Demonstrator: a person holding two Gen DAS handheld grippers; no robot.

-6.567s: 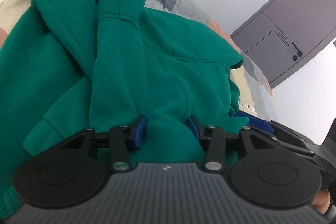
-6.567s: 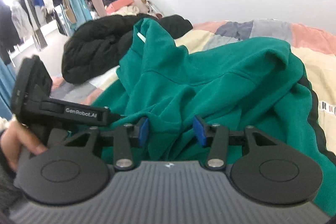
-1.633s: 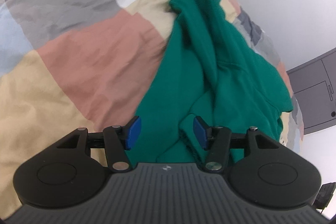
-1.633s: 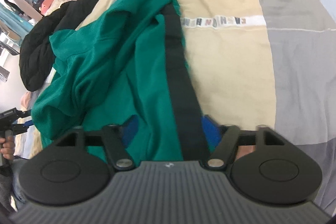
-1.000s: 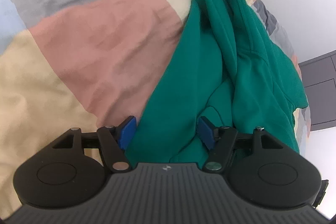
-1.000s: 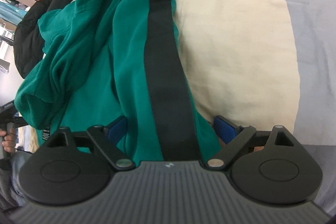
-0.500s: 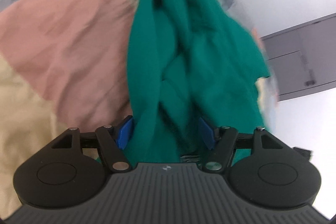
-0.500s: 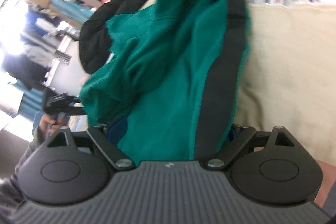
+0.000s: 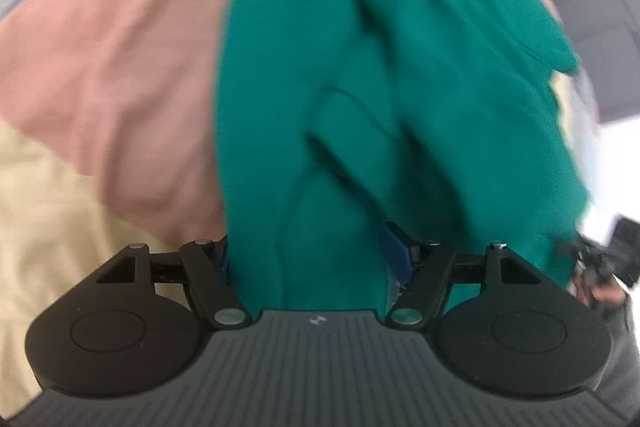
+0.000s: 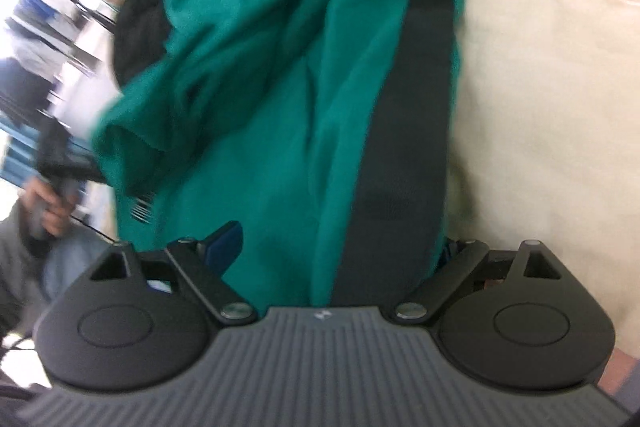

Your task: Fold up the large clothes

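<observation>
On the patchwork quilted bed [image 9: 100, 67], the crumpled green fleece hoodie [image 9: 320, 107] is lying bunched, its near hem passing between both wide-spread tools; the left tool [image 9: 308, 259] and right tool [image 10: 340, 247] are seemingly gripping thick cloth. Spreading it flat comes next.

Light: you have bright, even daylight in both views.
Glare: your right wrist view burns out white at its upper left edge.
Blur: motion smears the green garment [image 9: 360, 87] and the bedspread [image 9: 100, 67].
Sharpness: only your gripper bodies read crisp.
Distortion: fisheye bends your edges.
</observation>
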